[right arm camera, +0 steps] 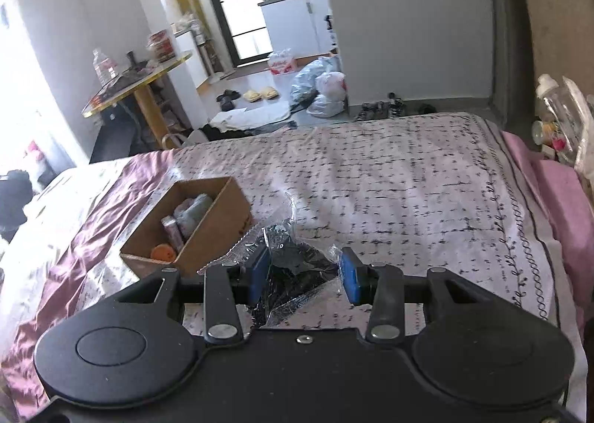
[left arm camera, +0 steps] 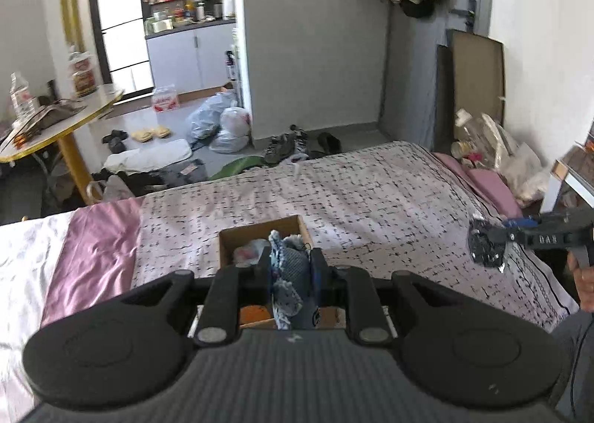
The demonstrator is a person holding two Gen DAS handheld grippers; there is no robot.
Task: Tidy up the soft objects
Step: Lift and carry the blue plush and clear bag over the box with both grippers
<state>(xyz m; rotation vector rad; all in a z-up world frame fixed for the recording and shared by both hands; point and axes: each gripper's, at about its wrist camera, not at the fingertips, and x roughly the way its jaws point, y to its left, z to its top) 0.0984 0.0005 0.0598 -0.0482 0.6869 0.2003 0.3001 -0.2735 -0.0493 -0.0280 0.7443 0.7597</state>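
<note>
My left gripper [left arm camera: 289, 267] is shut on a blue-grey frayed cloth [left arm camera: 287, 274] and holds it over the open cardboard box [left arm camera: 260, 228] on the bed. The box [right arm camera: 219, 226] holds a pale soft bundle [right arm camera: 193, 211], a small tube and an orange ball [right arm camera: 163, 253]. My right gripper [right arm camera: 304, 270] holds a clear plastic packet with black fabric inside [right arm camera: 293, 263] between its blue pads [right arm camera: 258, 269], just right of the box. The right gripper with its packet [left arm camera: 484, 246] also shows at the right of the left wrist view.
The bed has a patterned sheet [right arm camera: 389, 181] and a pink satin cover [left arm camera: 92, 248] at the left. A round yellow-edged table [left arm camera: 55, 122] stands beyond the bed. Bags and shoes [left arm camera: 230, 126] lie on the floor. Clutter [right arm camera: 557, 118] sits at the bed's right.
</note>
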